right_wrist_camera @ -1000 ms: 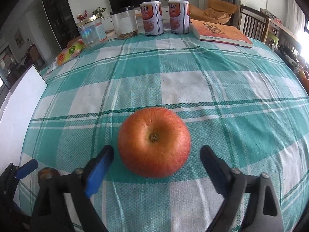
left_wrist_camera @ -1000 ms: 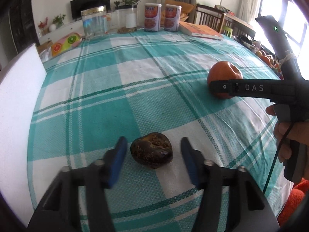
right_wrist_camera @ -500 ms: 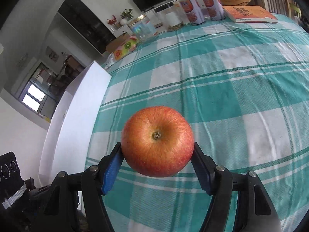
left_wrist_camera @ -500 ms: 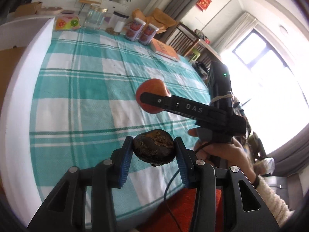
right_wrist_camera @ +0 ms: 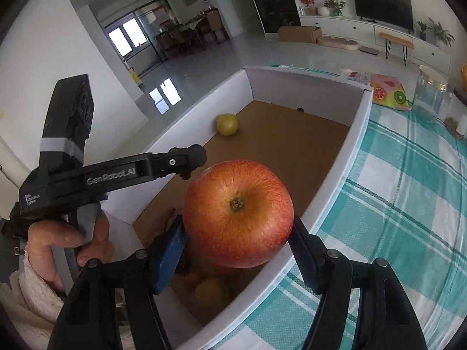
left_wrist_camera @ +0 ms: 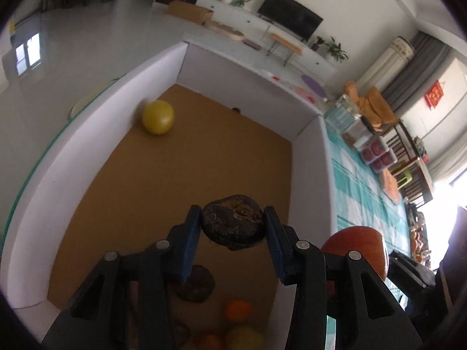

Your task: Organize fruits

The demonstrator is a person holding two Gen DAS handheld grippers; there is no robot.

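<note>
Your left gripper (left_wrist_camera: 233,230) is pinching the dark wrinkled fruit (left_wrist_camera: 233,225) above the white box (left_wrist_camera: 87,145), over its brown floor. Your right gripper (right_wrist_camera: 238,233) is clamped on the red apple (right_wrist_camera: 238,213), held over the box's tabletop-side wall. A yellow fruit (left_wrist_camera: 158,117) sits against the far-left wall.

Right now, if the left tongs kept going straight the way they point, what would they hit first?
Probably the brown cardboard floor of the white box. The left tongs, shut on the dark fruit, point at bare floor short of the yellow fruit; depth is uncertain.
</note>
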